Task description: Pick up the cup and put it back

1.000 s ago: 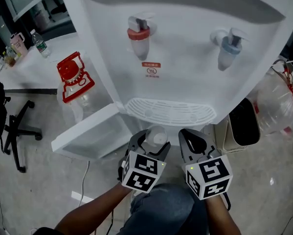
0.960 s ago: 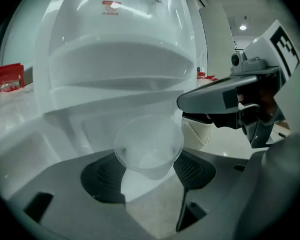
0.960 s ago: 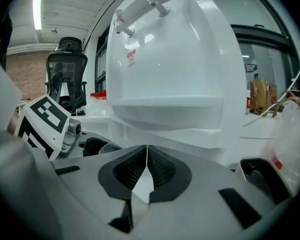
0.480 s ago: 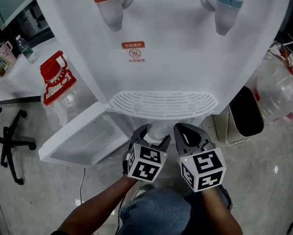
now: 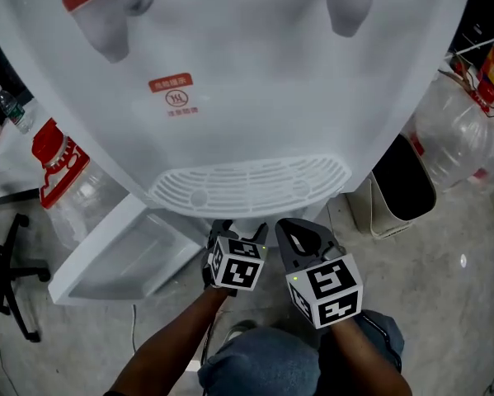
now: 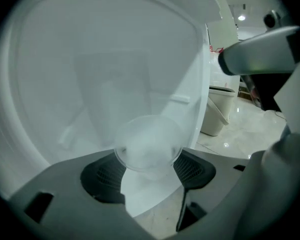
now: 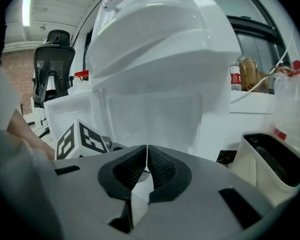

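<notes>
cup [image 6: 148,143]: clear plastic, sitting between the pads [image 6: 105,176] of the left gripper [image 6: 148,160]; jaws wide but clamped on the cup, both pads against its wall; can't tell if it's upright or tilted, only a round outline shows in the left gripper view

position relative to the water dispenser [image 5: 255,81]: cup is low at its front, under the drip tray [image 5: 251,186], facing the white recess below the tray; the head view hides the cup itself, the tray edge covers the jaw tips; can't tell if the base touches anything

right gripper [image 7: 146,156]: jaws together, nothing between them; just beside the left one, also under the tray edge; looks idle

dispenser door [image 5: 119,258] hangs open at the lower left of the dispenser; red-capped bottle [image 5: 61,180] further left; bin [image 5: 403,190] to the right; none of them in the path

step, my read: pick is done, cup is in hand; put-back isn't done, jaws haven't let go

next move needs: cup level and clear of the tray edge going into the recess; base seated on a surface before release; opening slow, since the thin wall probably flexes and may tip as the pads come off; right gripper kept out of the way
</notes>
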The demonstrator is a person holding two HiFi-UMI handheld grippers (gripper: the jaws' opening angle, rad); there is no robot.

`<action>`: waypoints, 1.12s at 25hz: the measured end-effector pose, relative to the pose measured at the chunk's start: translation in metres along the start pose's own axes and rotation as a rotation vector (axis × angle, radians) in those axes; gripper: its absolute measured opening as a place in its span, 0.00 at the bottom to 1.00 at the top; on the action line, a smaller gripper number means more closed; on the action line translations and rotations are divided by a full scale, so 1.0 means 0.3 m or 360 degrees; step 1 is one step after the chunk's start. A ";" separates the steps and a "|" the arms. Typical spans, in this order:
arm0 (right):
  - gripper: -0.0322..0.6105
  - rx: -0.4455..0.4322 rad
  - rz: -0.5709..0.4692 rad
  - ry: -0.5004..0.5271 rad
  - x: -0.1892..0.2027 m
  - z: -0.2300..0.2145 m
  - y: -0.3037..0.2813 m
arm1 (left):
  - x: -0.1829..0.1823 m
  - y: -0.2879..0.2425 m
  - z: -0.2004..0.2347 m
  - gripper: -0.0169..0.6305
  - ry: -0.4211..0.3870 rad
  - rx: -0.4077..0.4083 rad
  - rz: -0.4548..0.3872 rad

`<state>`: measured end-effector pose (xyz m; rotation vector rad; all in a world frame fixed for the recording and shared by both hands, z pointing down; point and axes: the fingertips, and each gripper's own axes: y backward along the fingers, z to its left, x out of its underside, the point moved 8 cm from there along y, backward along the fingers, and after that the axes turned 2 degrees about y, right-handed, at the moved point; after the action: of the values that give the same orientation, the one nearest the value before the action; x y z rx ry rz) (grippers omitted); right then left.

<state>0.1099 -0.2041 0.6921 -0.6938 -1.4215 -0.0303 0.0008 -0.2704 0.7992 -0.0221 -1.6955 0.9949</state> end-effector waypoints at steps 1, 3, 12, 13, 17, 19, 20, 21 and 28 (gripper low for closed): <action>0.08 0.0007 0.0000 -0.0003 0.002 -0.004 0.001 | 0.001 -0.018 0.006 0.49 0.0002 -0.0003 0.0008; 0.08 0.0019 0.0004 -0.0014 0.005 -0.009 0.004 | 0.004 -0.052 0.010 0.49 0.0001 -0.0001 0.0027; 0.08 0.0079 0.0045 -0.0043 0.040 -0.051 0.021 | 0.015 -0.166 0.005 0.49 -0.0055 -0.0009 0.0086; 0.08 0.0082 0.0047 -0.0055 0.044 -0.053 0.021 | 0.009 -0.171 0.011 0.49 -0.0071 -0.0026 0.0088; 0.08 0.0084 0.0061 -0.0070 0.056 -0.062 0.020 | -0.018 -0.189 0.034 0.49 -0.0098 -0.0073 0.0081; 0.08 0.0086 0.0074 -0.0075 0.064 -0.069 0.022 | -0.018 -0.201 0.035 0.49 -0.0091 -0.0071 0.0082; 0.08 0.0088 0.0081 -0.0075 0.068 -0.072 0.024 | -0.018 -0.206 0.035 0.49 -0.0093 -0.0071 0.0083; 0.08 0.0087 0.0086 -0.0075 0.072 -0.075 0.025 | -0.017 -0.211 0.034 0.49 -0.0100 -0.0073 0.0085; 0.08 0.0071 0.0101 -0.0088 0.086 -0.077 0.027 | -0.001 -0.219 0.040 0.49 -0.0115 -0.0079 0.0097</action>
<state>0.1385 -0.1984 0.7123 -0.7073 -1.4480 0.0704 0.0211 -0.3202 0.8390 -0.0715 -1.7948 1.0088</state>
